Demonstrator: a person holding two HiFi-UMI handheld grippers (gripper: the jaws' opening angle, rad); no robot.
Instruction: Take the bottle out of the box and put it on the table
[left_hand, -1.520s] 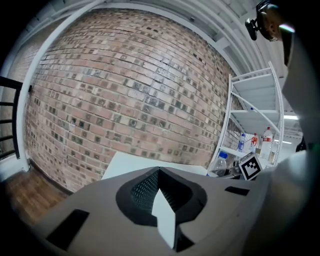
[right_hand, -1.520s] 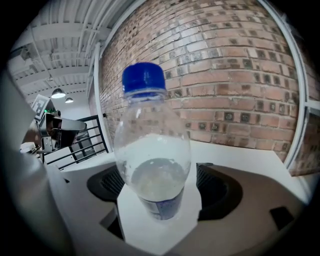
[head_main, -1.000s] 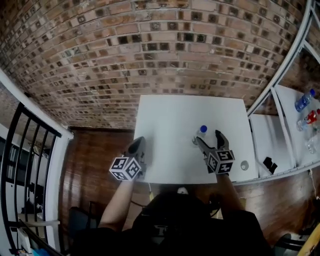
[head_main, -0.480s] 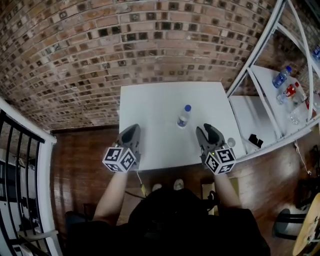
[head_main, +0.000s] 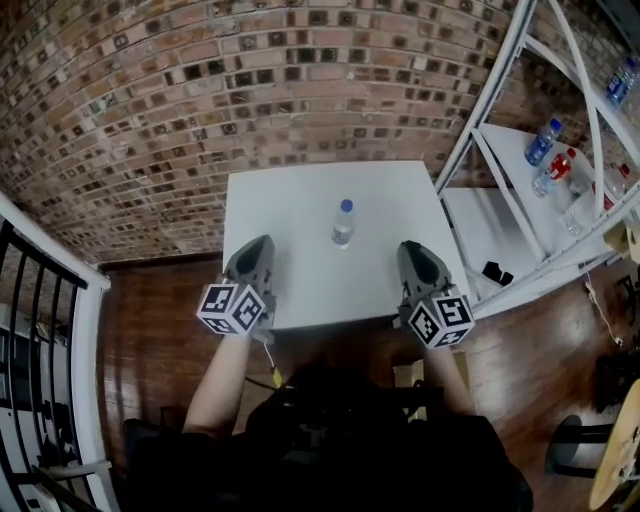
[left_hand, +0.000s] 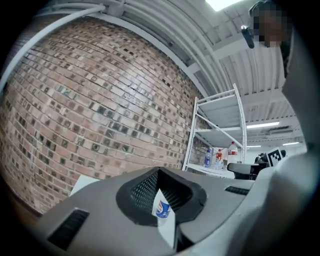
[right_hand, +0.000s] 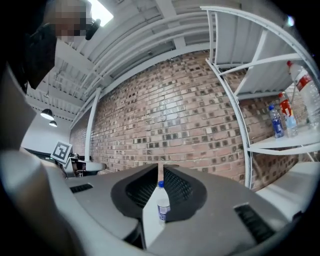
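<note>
A clear bottle (head_main: 343, 222) with a blue cap stands upright on the white table (head_main: 290, 195), held by nothing. My left gripper (head_main: 258, 248) hovers at the table's front edge, left of the bottle, jaws shut and empty. At the same edge on the right is my right gripper (head_main: 412, 252); its jaws are closing with nothing between them. In the right gripper view the bottle (right_hand: 162, 204) shows far off through the narrow slit of that gripper (right_hand: 160, 169). In the left gripper view only the bottle's label (left_hand: 161, 210) peeks past the shut gripper (left_hand: 159, 174). No box is in view.
A white metal shelf rack (head_main: 500, 150) stands right of the table, with several bottles (head_main: 545, 142) on it and a small dark object (head_main: 495, 272) on its lower shelf. A brick wall (head_main: 250, 90) is behind the table. A black railing (head_main: 40, 330) runs at the left.
Both grippers have drawn back from the bottle toward the table's front edge. The right jaws, wide open beside the bottle a second ago, have come together. The bottle stays standing.
</note>
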